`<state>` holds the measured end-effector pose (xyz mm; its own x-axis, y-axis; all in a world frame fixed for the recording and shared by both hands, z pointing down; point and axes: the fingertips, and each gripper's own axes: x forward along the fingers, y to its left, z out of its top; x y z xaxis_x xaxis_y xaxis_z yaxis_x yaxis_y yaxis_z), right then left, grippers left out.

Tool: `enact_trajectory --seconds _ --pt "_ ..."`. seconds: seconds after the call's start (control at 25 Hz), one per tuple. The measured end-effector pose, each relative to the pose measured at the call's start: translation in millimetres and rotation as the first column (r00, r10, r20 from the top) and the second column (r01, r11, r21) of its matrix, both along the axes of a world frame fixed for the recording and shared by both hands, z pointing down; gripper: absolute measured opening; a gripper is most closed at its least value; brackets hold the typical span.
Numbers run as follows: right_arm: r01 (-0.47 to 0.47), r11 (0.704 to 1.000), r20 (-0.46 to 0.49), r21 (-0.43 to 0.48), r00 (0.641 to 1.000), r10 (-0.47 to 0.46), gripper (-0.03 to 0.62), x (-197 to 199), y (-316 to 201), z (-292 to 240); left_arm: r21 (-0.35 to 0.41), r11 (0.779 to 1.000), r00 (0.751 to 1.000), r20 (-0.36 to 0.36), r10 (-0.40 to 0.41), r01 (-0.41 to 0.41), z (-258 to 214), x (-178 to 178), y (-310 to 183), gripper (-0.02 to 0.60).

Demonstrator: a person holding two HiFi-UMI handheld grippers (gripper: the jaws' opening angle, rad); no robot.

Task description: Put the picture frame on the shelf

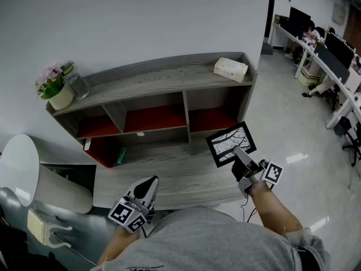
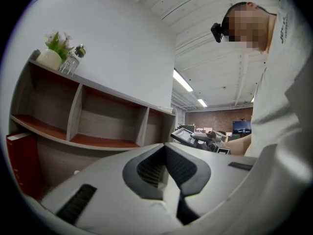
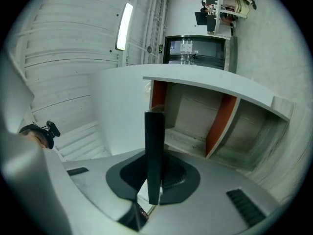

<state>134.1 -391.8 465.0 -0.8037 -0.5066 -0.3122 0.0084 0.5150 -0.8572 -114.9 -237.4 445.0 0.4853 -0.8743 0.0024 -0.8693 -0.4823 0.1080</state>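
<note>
Picture frame (image 1: 231,143): black border, branch print, held in the air in front of the right-hand compartments of the shelf (image 1: 169,77), touching no board, face tilted up toward the head camera. Right gripper (image 1: 241,158) is clamped on its lower edge near a corner; in the right gripper view the frame stands edge-on between the pads as a thin dark slab, with open compartments beyond it. The grip is on one edge only, so I judge the frame could pivot in the pads if swung fast or knocked on a divider. Left gripper (image 1: 150,182) sits low over the lower ledge (image 1: 186,176), jaws together with nothing in them, free to steady the frame. The top board carries a tissue box (image 1: 230,69) at the right end and a potted plant (image 1: 55,89) with a glass bottle (image 1: 78,86) at the left; the stretch between looks bare and is the likely set-down spot, though a compartment would also serve. To do it well: approach slowly, bottom edge first, well apart from the tissue box; seat the edge fully on the board; part the jaws only once the frame stands by itself. Whether it has a back stand, cannot tell
</note>
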Motion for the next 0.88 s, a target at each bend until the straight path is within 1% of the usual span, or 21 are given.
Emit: enact_trajectory --seconds 0.16,0.32,0.44,0.56,0.72,0.88 --pt "-0.028 0.999 -0.013 -0.026 1.000 0.027 0.044 -16 -19 9 -0.002 0.999 0.999 -0.011 0.040 -0.040 5 -15 -26 0.018" --pt "-0.093 0.994 -0.031 -0.057 0.995 0.092 0.044 -32 -40 26 -0.019 0.993 0.993 -0.018 0.118 -0.118 15 -33 -58 0.018" --pt "-0.151 0.981 -0.062 -0.120 0.988 0.145 0.044 -41 -56 49 -0.047 0.982 0.983 -0.030 0.182 -0.183 21 -41 -78 0.018" --pt "-0.191 0.964 -0.095 -0.184 0.980 0.176 0.044 -47 -68 70 -0.057 0.970 0.971 -0.027 0.236 -0.237 24 -43 -95 0.018" --pt "-0.225 0.942 -0.128 -0.250 0.972 0.198 0.044 -54 -81 92 -0.080 0.962 0.965 -0.032 0.259 -0.261 30 -51 -108 0.018" --pt "-0.245 0.915 -0.131 -0.322 0.968 0.213 0.044 -57 -95 109 -0.098 0.964 0.969 -0.038 0.245 -0.247 36 -61 -112 0.018"
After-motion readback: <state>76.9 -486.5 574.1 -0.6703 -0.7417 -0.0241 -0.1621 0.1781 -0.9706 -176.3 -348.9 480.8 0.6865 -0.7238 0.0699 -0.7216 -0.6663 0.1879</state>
